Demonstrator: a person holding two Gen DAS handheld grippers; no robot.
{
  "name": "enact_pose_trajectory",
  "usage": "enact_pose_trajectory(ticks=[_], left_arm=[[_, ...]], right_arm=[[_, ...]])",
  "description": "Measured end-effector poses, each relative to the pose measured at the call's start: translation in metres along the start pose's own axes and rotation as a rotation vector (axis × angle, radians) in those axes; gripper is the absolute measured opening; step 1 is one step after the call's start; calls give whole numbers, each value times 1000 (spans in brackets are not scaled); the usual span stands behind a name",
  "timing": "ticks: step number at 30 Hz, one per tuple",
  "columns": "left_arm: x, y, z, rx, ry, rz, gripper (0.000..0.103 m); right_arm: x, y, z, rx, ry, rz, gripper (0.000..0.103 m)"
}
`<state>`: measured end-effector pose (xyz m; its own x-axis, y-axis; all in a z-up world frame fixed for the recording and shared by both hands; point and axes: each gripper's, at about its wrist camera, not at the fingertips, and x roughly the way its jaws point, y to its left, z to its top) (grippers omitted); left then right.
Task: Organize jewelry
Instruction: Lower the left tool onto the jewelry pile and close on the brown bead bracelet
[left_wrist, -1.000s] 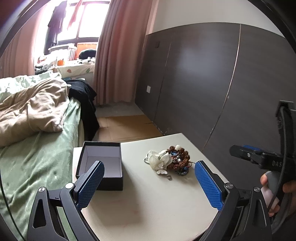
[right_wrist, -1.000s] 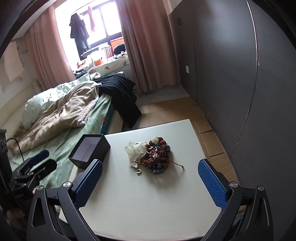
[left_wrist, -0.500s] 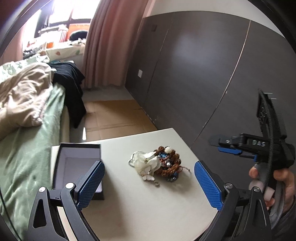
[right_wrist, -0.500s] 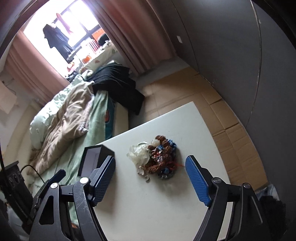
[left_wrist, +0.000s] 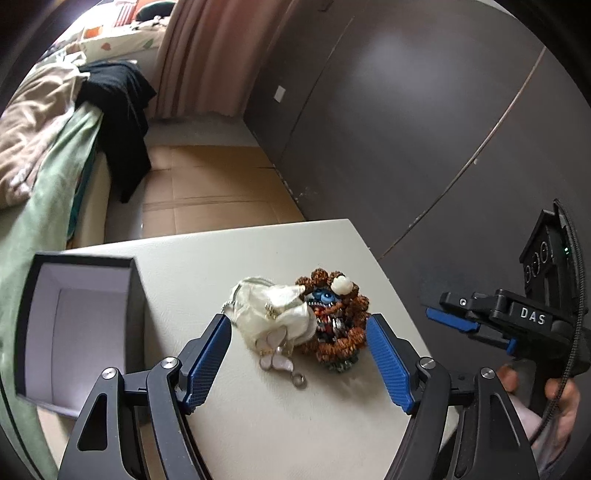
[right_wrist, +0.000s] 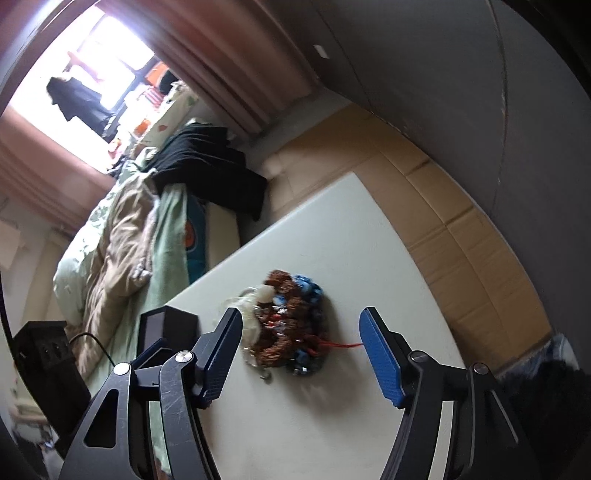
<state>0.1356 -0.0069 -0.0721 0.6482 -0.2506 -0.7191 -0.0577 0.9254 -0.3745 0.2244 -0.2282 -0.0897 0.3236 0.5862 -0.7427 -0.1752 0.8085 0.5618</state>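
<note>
Brown beads (left_wrist: 341, 321) and a white pouch (left_wrist: 275, 314) sit tangled mid-desk (left_wrist: 295, 424), box (left_wrist: 77, 325) at 9 o'clock. Both grippers' (left_wrist: 298, 354) (right_wrist: 301, 352) jaws are apart, holding nothing. Grabbing the pile could drag everything together.

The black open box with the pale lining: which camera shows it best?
The left wrist view. There the black open box with the pale lining shows its whole interior, holding nothing. The right wrist view catches only a small dark corner of it behind the gripper finger.

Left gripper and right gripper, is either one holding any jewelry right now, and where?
Neither. The left gripper and right gripper are open around the jewelry pile.
</note>
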Motion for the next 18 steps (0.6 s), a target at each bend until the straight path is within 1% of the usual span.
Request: enact_pose_trajectory(ticks=[2, 4, 7, 9, 11, 13, 14, 15, 16, 17, 18], left_arm=[[13, -5, 1, 25, 11, 23, 76], [23, -8, 1, 39, 25, 24, 76], [37, -14, -1, 94, 38, 82, 76], [46, -13, -3, 107, 49, 117, 76], [53, -9, -3, 105, 62, 111, 75], [58, -6, -2, 104, 62, 109, 62], [60, -5, -1, 107, 65, 105, 58], [62, -5, 0, 110, 67, 103, 39], [65, -2, 0, 109, 73, 100, 11], [67, 0, 0, 101, 85, 93, 3], [66, 2, 0, 88, 82, 80, 3]], right_arm=[[6, -4, 2, 27, 20, 16, 62], [16, -3, 3, 33, 48, 25, 62], [26, 2, 3, 30, 75, 16, 62], [32, 4, 3, 38, 88, 22, 61], [36, 5, 4, 35, 92, 19, 59], [41, 6, 6, 43, 101, 19, 59], [44, 6, 6, 47, 106, 17, 58], [47, 6, 6, 54, 112, 13, 54], [49, 6, 6, 59, 117, 9, 51], [51, 4, 7, 62, 122, 4, 50], [53, 4, 6, 62, 126, 1, 49]])
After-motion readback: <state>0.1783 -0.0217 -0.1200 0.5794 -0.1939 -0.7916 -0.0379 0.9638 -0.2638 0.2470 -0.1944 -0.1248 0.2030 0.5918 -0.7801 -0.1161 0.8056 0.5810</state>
